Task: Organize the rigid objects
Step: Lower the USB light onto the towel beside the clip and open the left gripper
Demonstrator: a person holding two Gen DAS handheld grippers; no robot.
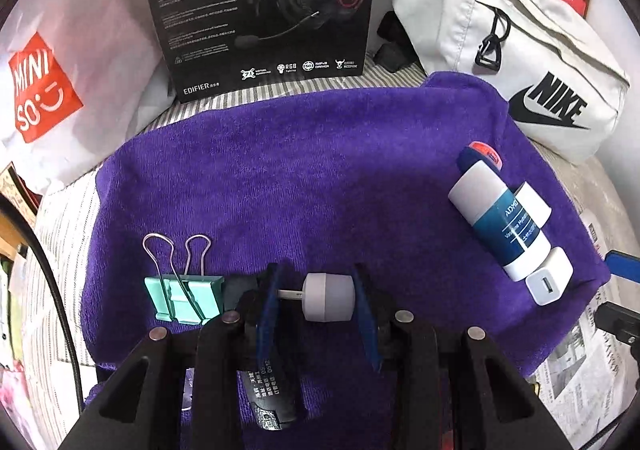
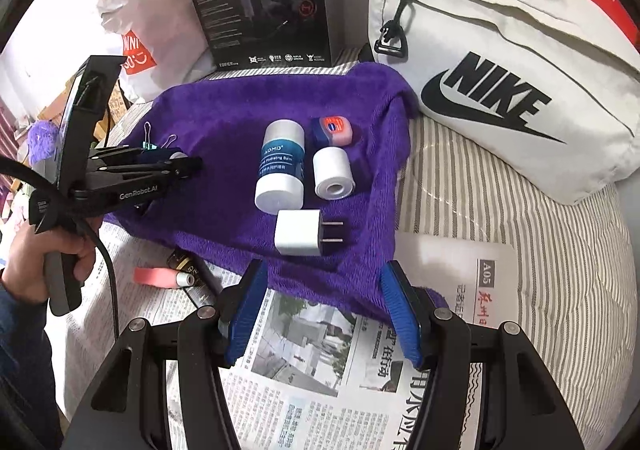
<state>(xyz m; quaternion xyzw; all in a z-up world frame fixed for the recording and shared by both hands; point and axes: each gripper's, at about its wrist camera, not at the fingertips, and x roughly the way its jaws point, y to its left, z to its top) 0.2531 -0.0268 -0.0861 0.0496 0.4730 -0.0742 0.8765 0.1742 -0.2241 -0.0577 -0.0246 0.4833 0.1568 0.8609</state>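
A purple towel (image 1: 304,177) (image 2: 224,117) holds the objects. My left gripper (image 1: 320,302) stands with its blue fingers around a small grey-white cylinder (image 1: 329,298); a gap shows on its left side. A teal binder clip (image 1: 184,298) lies just left of it. At the towel's right lie a blue-and-white balm tube (image 1: 500,217) (image 2: 280,165), a white roll (image 2: 334,173), a small Vaseline jar (image 2: 334,127) and a white plug adapter (image 1: 550,280) (image 2: 300,232). My right gripper (image 2: 324,314) is open and empty over newspaper, just short of the towel's near edge.
A black headset box (image 1: 260,5) and a white Nike bag (image 1: 520,49) (image 2: 500,61) stand behind the towel. A Miniso bag (image 1: 44,85) is at the left. Newspaper (image 2: 320,378) covers the striped bedding in front. A pink tube (image 2: 160,277) and a dark tube (image 2: 192,270) lie on it.
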